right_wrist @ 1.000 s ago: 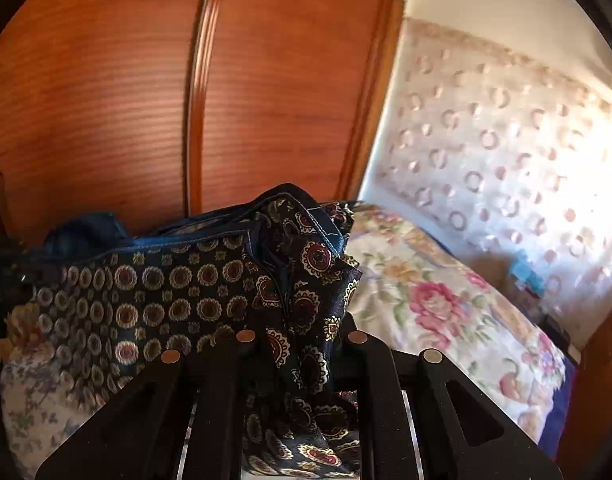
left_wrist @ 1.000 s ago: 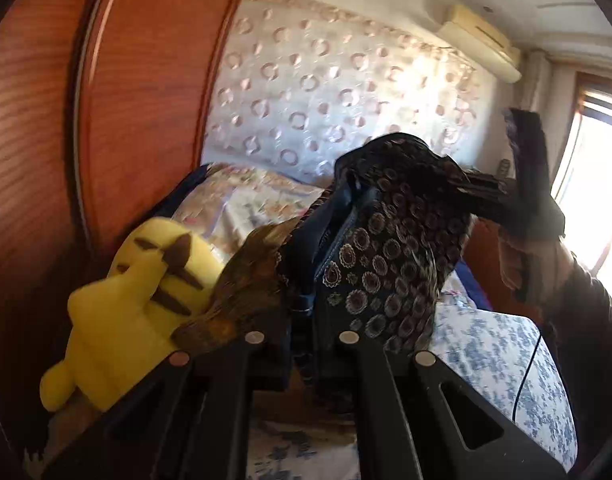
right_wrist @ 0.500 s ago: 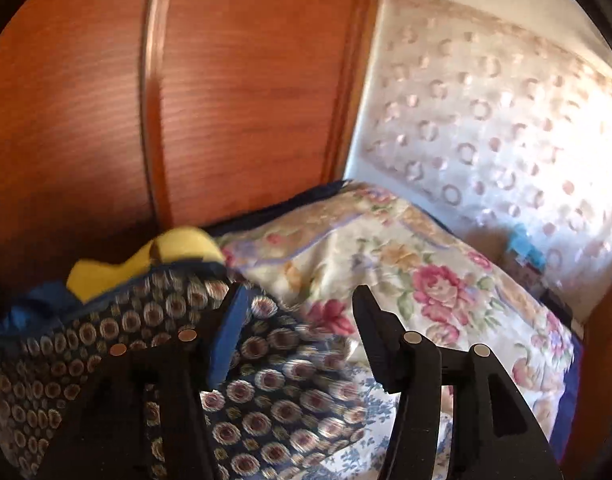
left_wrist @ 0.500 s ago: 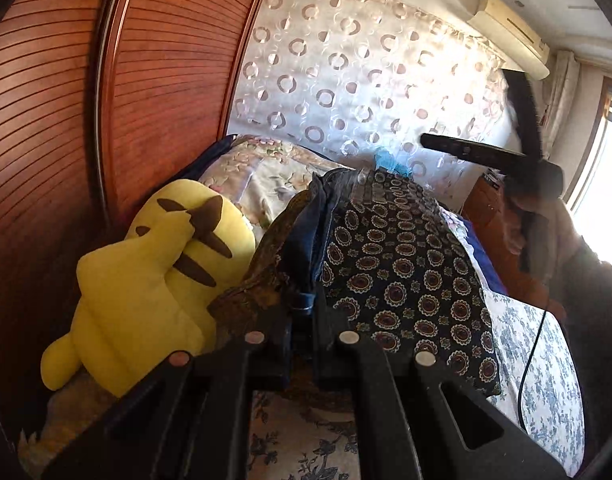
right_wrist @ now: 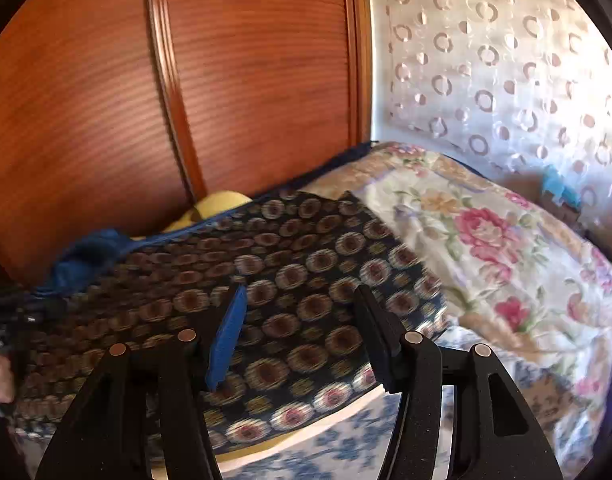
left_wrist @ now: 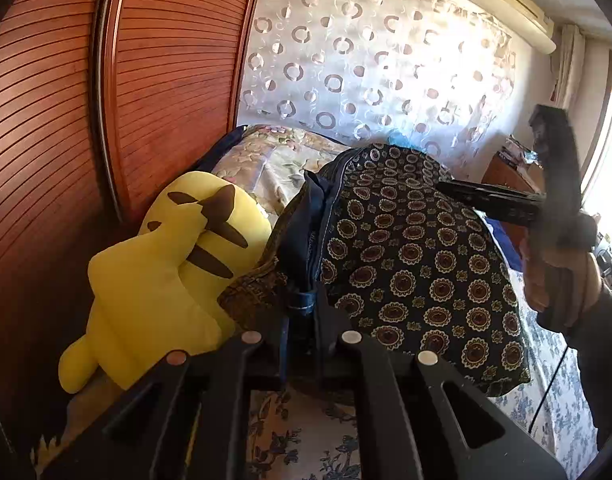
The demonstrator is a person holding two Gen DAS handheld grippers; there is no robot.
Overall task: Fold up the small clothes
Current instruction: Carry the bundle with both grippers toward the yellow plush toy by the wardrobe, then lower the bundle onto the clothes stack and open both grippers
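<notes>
A dark navy garment with round medallion print (left_wrist: pixel 418 264) lies spread over the bed; it also shows in the right wrist view (right_wrist: pixel 289 280). My left gripper (left_wrist: pixel 303 312) is shut on the garment's blue-edged hem at its near left corner. My right gripper (right_wrist: pixel 301 340) is open and empty, its jaws wide apart just above the garment's middle; it also shows in the left wrist view (left_wrist: pixel 506 200), held by a hand over the garment's right side.
A yellow plush toy (left_wrist: pixel 161 276) lies left of the garment against the wooden wardrobe doors (left_wrist: pixel 65 120). A floral quilt (right_wrist: pixel 498 240) lies behind. The blue-flowered bedsheet (left_wrist: pixel 554 392) runs to the right. A patterned curtain (left_wrist: pixel 370 64) hangs behind.
My right gripper let go of the garment and opened; the garment dropped and spread flat on the bed. My left gripper kept its hold on the hem.
</notes>
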